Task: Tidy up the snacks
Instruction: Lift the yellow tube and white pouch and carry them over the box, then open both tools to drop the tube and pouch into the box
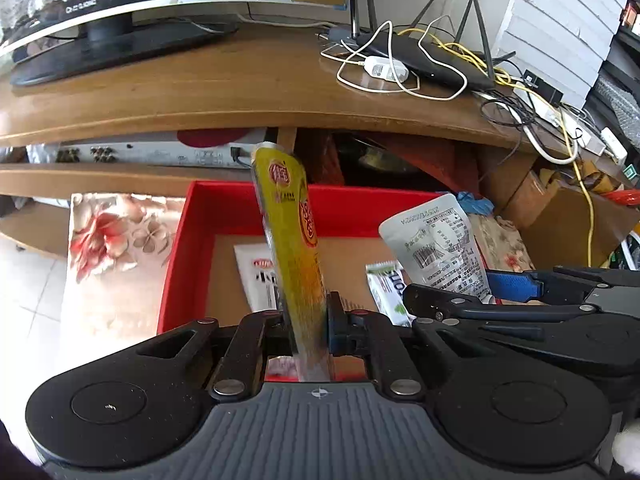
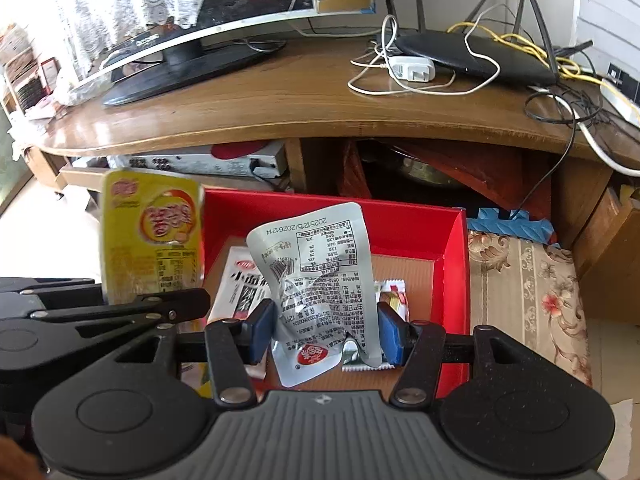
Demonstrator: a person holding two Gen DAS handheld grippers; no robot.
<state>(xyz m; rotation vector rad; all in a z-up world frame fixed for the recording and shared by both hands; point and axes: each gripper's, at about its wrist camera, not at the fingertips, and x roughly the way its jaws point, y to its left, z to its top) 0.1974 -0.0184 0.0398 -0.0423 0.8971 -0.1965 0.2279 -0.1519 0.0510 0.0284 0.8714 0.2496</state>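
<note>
— What holds the snacks?
— A red box [image 2: 454,264] with a brown bottom. A white packet [image 2: 240,284] with black letters lies flat in it, and a small green and white one [image 1: 386,288] too

— And behind it?
— A brown wooden table [image 1: 224,80]. A TV stand [image 1: 116,50], a black router [image 2: 476,58] and a white plug [image 2: 412,70] sit on it

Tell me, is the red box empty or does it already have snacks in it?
Not empty. The red box already holds a white packet and a green-and-white wrapper lying on its cardboard floor.
</note>
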